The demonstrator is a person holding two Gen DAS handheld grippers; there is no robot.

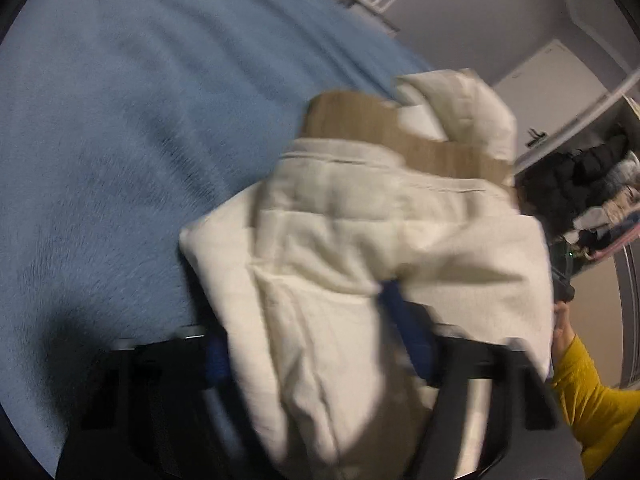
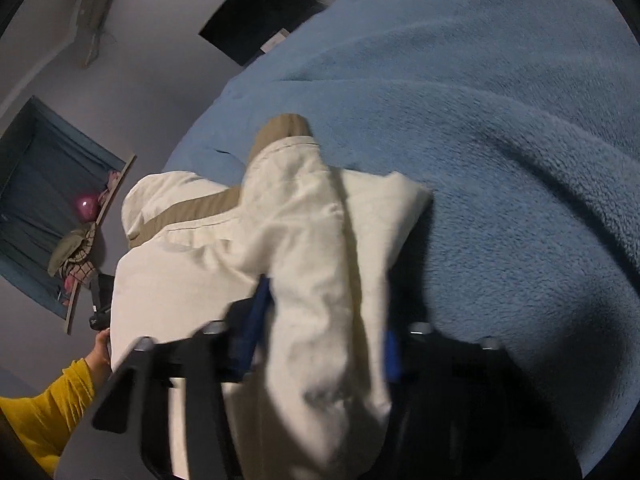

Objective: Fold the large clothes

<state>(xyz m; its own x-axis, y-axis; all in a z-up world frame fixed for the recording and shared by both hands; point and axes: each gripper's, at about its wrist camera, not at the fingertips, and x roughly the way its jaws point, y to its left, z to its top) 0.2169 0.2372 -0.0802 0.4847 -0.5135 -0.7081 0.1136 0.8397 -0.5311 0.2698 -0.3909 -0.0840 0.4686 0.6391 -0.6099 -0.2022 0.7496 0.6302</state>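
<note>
A cream quilted jacket with a tan band lies bunched on a blue fleece blanket. In the left wrist view, a thick fold of it fills the gap between the blue pads of my left gripper, which is shut on the jacket. The right wrist view shows the same jacket, and my right gripper is shut on another fold, its blue pads pressing the cloth from both sides. Each view shows the other hand in a yellow sleeve at the jacket's far edge.
The blue blanket covers the bed around the jacket. An open closet with hanging clothes stands at the right of the left wrist view. In the right wrist view a dark recess holds a pink ball, and a black panel hangs on the wall.
</note>
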